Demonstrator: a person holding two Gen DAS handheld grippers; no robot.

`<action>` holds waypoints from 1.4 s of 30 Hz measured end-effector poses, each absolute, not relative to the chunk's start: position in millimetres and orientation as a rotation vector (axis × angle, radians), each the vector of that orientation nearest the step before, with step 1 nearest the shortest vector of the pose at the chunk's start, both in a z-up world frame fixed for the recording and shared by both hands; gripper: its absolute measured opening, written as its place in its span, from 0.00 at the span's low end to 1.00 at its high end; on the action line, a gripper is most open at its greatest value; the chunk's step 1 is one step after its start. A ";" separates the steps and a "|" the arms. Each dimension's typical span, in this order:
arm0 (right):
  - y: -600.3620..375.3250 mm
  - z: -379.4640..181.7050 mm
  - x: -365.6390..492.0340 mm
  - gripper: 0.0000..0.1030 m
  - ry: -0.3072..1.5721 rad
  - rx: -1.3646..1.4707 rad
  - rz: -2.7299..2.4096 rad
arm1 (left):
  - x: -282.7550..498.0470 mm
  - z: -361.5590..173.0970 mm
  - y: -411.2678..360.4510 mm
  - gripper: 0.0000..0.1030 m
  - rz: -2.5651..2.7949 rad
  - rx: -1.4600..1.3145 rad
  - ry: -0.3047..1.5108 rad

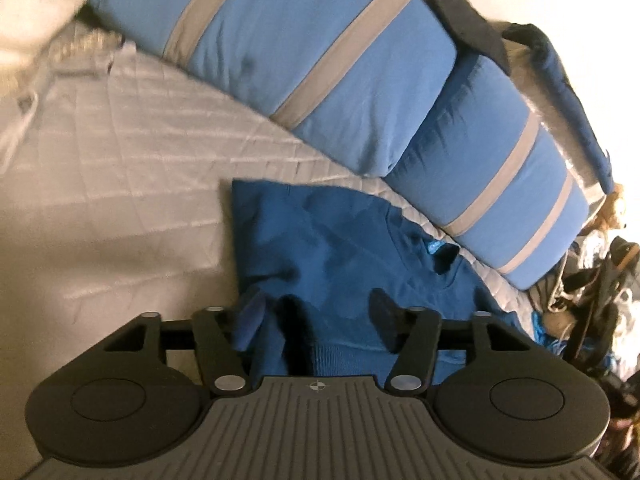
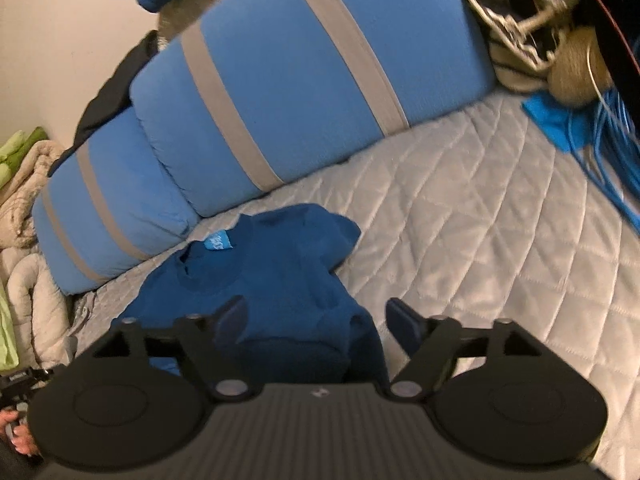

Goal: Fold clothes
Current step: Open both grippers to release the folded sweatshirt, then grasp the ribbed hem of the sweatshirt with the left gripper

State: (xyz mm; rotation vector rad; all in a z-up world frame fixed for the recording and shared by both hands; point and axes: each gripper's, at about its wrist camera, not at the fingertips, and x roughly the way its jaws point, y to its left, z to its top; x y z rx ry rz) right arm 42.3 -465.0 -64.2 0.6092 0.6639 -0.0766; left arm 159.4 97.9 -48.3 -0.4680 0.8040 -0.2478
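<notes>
Hovering wide-fingered, left gripper point(image 1: 318, 312) and right gripper point(image 2: 316, 320) risk bunching sweater point(image 2: 272, 276); loose sleeve at 1 o'clock may unfold.

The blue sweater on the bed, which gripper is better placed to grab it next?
Probably the left gripper. Its open jaws already straddle the blue sweater at its ribbed hem. The right gripper, also open, has one finger over the quilt.
</notes>
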 end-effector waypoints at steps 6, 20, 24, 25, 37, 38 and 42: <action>-454.5 -51.0 26.8 0.98 0.664 0.449 -0.048 | 136.2 -30.1 76.0 0.59 -0.284 -0.173 0.771; -437.4 -43.2 10.4 1.00 0.701 0.225 -0.054 | 93.5 -43.5 11.0 0.59 -0.481 0.522 0.704; -435.3 -41.9 7.7 1.00 0.706 0.174 -0.058 | 94.7 -50.6 8.5 0.59 -0.519 0.610 0.719; -435.1 -41.7 7.0 1.00 0.707 0.163 -0.060 | 94.9 -52.7 7.5 0.59 -0.530 0.632 0.722; -434.6 -43.7 7.9 1.00 0.715 0.154 -0.063 | 93.4 -78.1 -11.1 0.59 -0.598 0.869 0.675; -434.7 -43.7 7.6 1.00 0.716 0.150 -0.063 | 92.9 -78.3 -11.8 0.59 -0.603 0.885 0.670; -435.2 -43.4 6.5 1.00 0.720 0.137 -0.065 | 92.9 -82.3 -13.4 0.59 -0.640 0.976 0.675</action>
